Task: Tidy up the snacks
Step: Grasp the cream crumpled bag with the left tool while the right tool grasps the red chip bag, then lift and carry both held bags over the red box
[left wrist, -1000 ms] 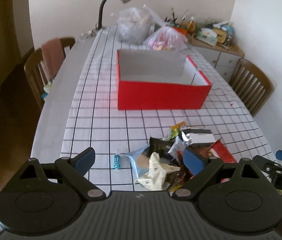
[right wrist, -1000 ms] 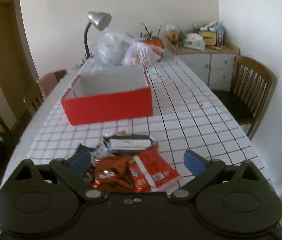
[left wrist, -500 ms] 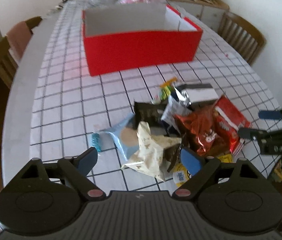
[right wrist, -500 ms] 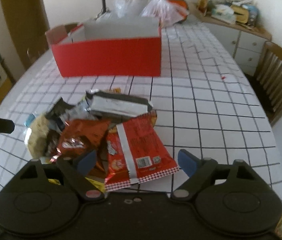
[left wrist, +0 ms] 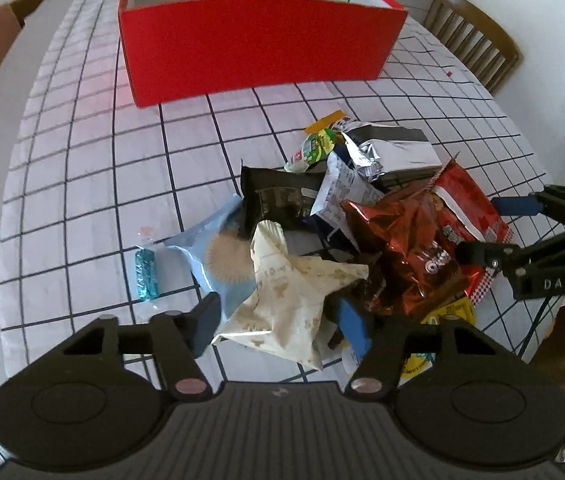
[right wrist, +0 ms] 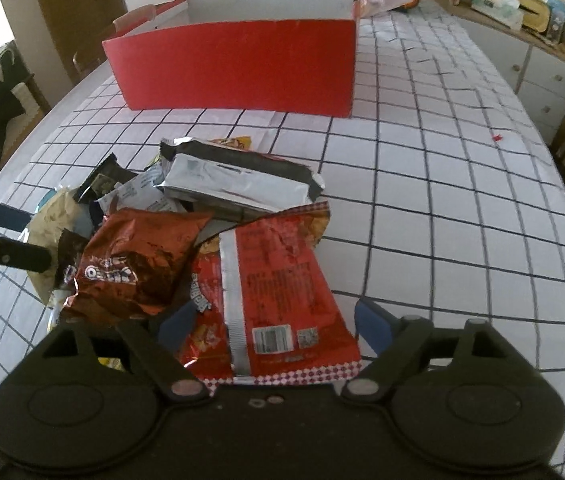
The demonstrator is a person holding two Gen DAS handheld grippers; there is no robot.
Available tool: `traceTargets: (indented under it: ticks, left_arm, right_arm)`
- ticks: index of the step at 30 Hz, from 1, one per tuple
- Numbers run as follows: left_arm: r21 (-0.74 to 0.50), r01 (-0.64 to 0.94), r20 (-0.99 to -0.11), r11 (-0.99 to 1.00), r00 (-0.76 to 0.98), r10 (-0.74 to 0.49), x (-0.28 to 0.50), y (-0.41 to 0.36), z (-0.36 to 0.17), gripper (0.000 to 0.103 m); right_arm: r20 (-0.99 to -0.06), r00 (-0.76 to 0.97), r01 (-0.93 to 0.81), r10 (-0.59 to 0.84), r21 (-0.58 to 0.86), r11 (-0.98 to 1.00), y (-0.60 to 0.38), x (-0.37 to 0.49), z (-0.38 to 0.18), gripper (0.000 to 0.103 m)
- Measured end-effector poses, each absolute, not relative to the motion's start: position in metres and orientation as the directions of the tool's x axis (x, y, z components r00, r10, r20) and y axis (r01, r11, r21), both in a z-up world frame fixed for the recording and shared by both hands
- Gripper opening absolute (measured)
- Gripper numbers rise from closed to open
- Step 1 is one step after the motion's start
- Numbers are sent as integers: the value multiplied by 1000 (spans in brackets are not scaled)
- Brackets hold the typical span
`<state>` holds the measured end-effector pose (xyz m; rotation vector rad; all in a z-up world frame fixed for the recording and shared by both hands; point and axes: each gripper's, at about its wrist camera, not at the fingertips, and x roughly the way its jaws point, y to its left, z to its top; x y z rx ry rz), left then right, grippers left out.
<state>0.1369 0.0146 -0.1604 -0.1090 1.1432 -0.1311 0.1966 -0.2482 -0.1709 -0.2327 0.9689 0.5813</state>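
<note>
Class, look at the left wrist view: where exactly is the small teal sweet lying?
The teal sweet lies alone on the tablecloth at the pile's left edge, just left of the pale blue packet.

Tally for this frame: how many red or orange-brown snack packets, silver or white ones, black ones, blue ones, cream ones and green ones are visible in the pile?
Red or orange-brown: 2, red packet, foil bag
Silver or white: 2, silver pack, white wrapper
Black: 1, black pouch
Blue: 2, pale blue packet, blue candy
Cream: 1, cream bag
Green: 1, green sachet
Total: 9; yellow items underneath not counted.
</note>
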Motion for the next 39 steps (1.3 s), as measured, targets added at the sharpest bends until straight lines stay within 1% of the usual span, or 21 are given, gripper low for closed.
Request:
traceTargets:
  ticks: [5, 13, 17, 20, 24, 30, 34, 39]
  left_arm:
    - [-182, 42, -906, 982, 382, -184, 145, 15, -169, 57]
    - [-193, 17, -909, 981, 374, -185, 149, 17, -172, 45]
    - [-214, -11, -906, 977, 377, -194, 148, 18, -171, 35]
    - [-208, -33, -907, 978, 381, -180, 147, 16, -170, 32]
    - [-210, -59, -908, 976, 383, -172, 145, 16, -167, 31]
    - [-218, -81, -901, 972, 401, -168, 140, 22, -158, 30]
    - [-218, -96, -895, 971, 418, -159, 134, 24, -149, 30]
    - [-213, -110, -882, 971, 449, -142, 128, 24, -129, 30]
  right_arm:
    - [-837, 412, -584, 359, 59, 809, -240, 200, -177, 87]
    - [-845, 401, -586, 355, 60, 808, -237, 201, -183, 85]
    - [-840, 407, -571, 357, 71, 818, -238, 200, -182, 79]
    - [-839, 403, -560, 366, 90, 824, -240, 201, -180, 76]
    - [-838, 411, -533, 360, 99, 840, -242, 198, -179, 73]
    - [-831, 438, -486, 345, 104, 868, -250, 191, -171, 73]
    - [-818, 463, -444, 342, 119, 888, -257, 185, -159, 73]
    - [-783, 508, -434, 359, 127, 892, -257, 177, -134, 73]
